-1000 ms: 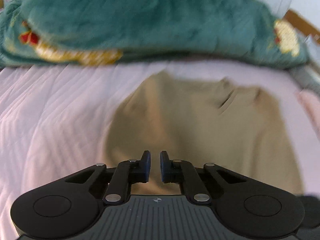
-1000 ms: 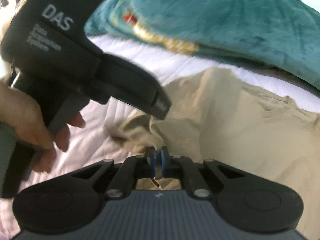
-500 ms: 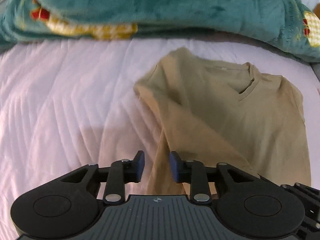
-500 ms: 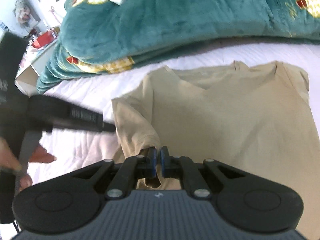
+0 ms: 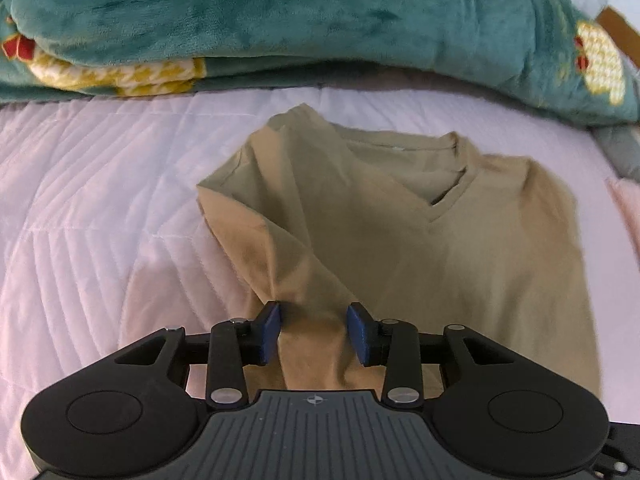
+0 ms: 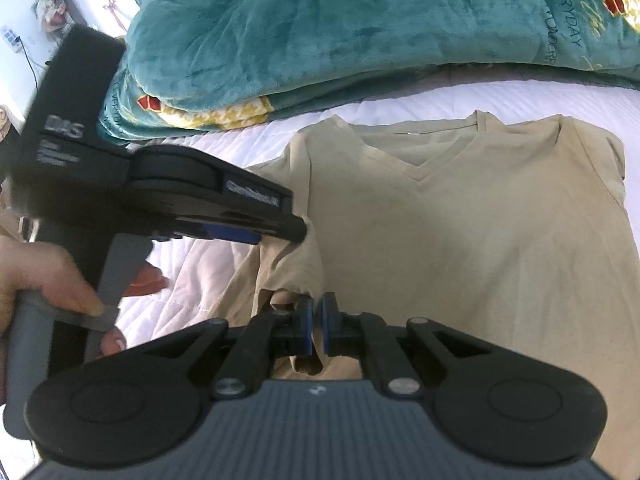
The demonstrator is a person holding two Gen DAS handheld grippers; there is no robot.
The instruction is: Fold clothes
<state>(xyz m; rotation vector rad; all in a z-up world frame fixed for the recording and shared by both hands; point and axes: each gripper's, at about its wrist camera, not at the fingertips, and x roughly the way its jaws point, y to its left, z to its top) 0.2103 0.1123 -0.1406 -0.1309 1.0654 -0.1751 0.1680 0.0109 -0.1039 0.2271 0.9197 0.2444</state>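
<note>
Now the left gripper (image 5: 313, 330) has just been opening, its blue pads apart with a fold of the tan V-neck T-shirt (image 5: 420, 248) between them, unpinched; a second ago they were nearly shut. The right gripper (image 6: 316, 326) stays clenched on the shirt's hem. Front up, the shirt lies on a pale pink quilted bedspread (image 5: 100, 200), its left sleeve folded inward, below a teal plush blanket (image 5: 280, 12).

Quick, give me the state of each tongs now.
Left tongs: open, just been opening, shirt fabric between pads.
Right tongs: shut on shirt.
</note>
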